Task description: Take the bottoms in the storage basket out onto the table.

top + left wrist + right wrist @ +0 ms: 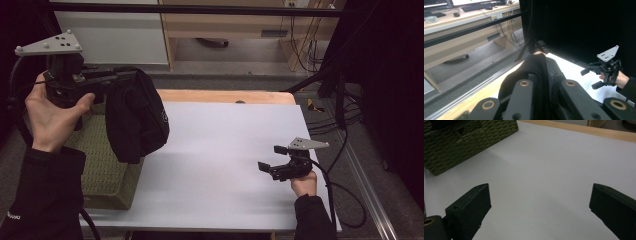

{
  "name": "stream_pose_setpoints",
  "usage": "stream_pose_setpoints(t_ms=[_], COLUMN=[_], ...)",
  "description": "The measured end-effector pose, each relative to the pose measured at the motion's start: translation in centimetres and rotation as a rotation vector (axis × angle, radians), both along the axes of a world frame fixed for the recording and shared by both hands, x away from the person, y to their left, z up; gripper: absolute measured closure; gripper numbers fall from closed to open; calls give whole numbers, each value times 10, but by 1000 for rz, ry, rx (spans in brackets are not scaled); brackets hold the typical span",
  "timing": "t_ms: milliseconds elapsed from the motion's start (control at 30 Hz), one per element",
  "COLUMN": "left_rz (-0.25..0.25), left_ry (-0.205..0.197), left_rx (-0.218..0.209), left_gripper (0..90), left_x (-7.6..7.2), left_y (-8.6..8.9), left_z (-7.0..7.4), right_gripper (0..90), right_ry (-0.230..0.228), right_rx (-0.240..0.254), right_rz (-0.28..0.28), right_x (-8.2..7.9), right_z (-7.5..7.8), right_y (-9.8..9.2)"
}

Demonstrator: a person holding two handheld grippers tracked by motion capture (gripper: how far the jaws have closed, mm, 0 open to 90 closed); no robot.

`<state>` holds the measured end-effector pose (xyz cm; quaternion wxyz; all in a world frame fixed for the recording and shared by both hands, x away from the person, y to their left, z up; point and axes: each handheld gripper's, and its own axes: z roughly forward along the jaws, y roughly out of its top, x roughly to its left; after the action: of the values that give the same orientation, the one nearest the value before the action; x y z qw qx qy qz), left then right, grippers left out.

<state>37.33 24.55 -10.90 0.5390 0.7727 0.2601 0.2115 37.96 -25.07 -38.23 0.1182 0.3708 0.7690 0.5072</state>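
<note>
Right gripper (267,158) sits low over the bare white table top (225,165) at the near right, jaws spread wide, nothing between them; its own view confirms open jaws above blank surface.

Left gripper (112,76) is raised at the far left, jaws clamped on the top edge of a black fabric item (135,120), pouch or cap, cannot tell which. The item hangs free, its lower edge over the rim of the green woven basket (102,170), partly above the table.

Risks, as judged:
- Grip is on a thin fold at the top only; fabric may slide out if the hand swings, dropping the item half in, half out of the basket.
- Hanging bulk could snag the basket rim and drag the basket along the table.
- Right gripper is well apart, too far to catch a slip.
</note>
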Motion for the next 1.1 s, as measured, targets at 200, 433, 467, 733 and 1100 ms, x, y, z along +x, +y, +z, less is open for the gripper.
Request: stream_pose_setpoints(t_ms=[200, 433, 467, 733, 1100], left_rz=[-27, -38, -39, -55, -54], left_ry=[-3, 16, 19, 53, 105], left_rx=[-7, 4, 8, 18, 47], left_gripper=[841, 841, 841, 841, 841], left_x=[1, 5, 6, 14, 28], left_y=[-16, -31, -33, -49, -68], left_z=[2, -7, -9, -30, -63], right_gripper=[41, 41, 41, 41, 41], right_ry=[0, -1, -1, 0, -1], right_rx=[0, 2, -1, 0, -2], right_rz=[1, 2, 1, 1, 2], right_x=[0, 0, 0, 0, 0], right_z=[0, 0, 0, 0, 0], right_y=[0, -1, -1, 0, 0])
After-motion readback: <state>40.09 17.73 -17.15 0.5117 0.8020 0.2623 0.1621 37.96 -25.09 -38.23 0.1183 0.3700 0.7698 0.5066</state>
